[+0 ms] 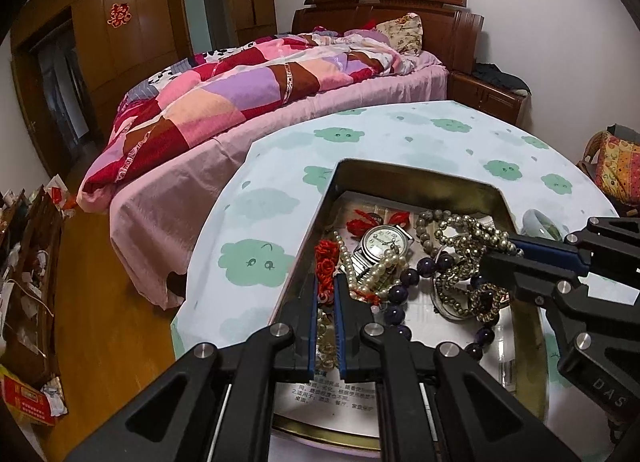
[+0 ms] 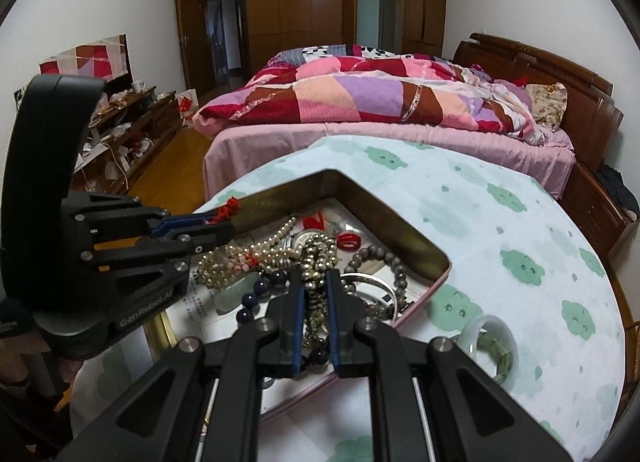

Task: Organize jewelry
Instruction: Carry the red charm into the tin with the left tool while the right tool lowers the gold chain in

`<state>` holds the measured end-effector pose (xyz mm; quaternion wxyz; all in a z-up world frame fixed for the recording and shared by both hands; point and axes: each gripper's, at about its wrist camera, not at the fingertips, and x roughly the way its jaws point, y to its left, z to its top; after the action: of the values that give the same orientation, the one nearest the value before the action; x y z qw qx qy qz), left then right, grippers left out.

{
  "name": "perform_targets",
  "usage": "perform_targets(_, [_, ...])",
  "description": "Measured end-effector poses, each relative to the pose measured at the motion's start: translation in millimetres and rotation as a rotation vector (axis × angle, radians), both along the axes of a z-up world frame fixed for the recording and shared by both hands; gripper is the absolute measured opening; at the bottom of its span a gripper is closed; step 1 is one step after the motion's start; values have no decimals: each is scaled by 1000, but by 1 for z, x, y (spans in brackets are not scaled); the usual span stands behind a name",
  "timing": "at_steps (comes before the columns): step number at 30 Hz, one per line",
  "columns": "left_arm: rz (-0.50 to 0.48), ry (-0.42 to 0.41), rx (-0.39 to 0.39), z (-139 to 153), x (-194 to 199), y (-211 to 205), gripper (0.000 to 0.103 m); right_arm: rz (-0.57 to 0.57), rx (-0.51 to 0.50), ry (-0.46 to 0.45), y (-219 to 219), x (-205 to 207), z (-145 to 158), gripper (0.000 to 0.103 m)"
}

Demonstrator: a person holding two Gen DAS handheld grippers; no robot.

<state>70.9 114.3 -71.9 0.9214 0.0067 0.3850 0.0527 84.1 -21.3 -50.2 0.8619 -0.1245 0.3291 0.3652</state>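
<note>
A metal tin (image 1: 416, 173) (image 2: 384, 209) on the table holds tangled jewelry: a wristwatch (image 1: 384, 242), a pearl strand (image 1: 372, 274), dark purple beads (image 1: 404, 294) and a grey bead bracelet (image 2: 384, 262). My left gripper (image 1: 326, 282) is shut on a red knotted cord (image 1: 325, 262) at the tin's left side; it also shows in the right wrist view (image 2: 222, 219). My right gripper (image 2: 316, 282) is shut on a gold bead chain (image 2: 318, 254) (image 1: 468, 238); it enters the left wrist view from the right (image 1: 508, 252).
A jade bangle (image 2: 494, 346) lies on the cloud-print tablecloth (image 2: 500, 221) right of the tin. A bed (image 1: 248, 93) with a patchwork quilt stands beyond the table. A cluttered low shelf (image 2: 120, 129) and a wardrobe (image 2: 312, 1) line the far side.
</note>
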Motion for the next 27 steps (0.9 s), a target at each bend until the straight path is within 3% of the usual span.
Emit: perform_targets(27, [-7,17,-3,-7,2,-2,6,0,-39,33,8,2,-18,13])
